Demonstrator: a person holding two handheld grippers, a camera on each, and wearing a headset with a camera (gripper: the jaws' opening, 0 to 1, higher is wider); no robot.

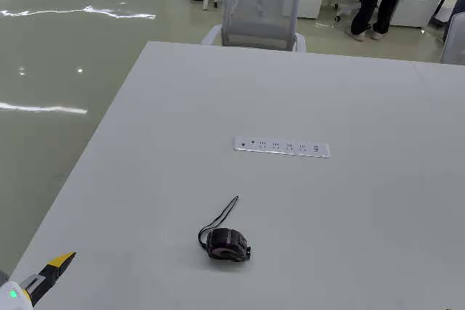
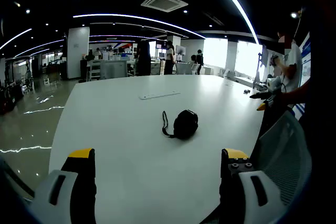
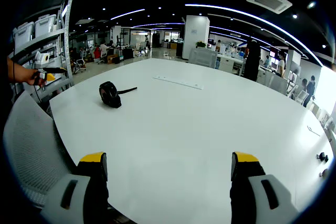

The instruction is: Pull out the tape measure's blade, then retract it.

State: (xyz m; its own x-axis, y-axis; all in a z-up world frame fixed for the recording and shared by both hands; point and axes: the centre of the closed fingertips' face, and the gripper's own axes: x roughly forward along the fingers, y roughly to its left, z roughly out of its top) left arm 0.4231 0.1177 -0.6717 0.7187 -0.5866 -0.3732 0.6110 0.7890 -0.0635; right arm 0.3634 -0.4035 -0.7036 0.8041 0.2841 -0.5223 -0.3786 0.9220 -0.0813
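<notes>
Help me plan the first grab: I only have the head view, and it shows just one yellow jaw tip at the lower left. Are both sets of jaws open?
Observer: The left gripper has its yellow-tipped jaws wide apart, with nothing between them.
Operator: And the right one?
Observer: The right gripper is open and empty too.
Operator: Where does the tape measure sit for the right one?
Observer: In the right gripper view, the round black tape measure with a thin black strap lies far off to the left of the jaws on the white table, not ahead between them.
</notes>
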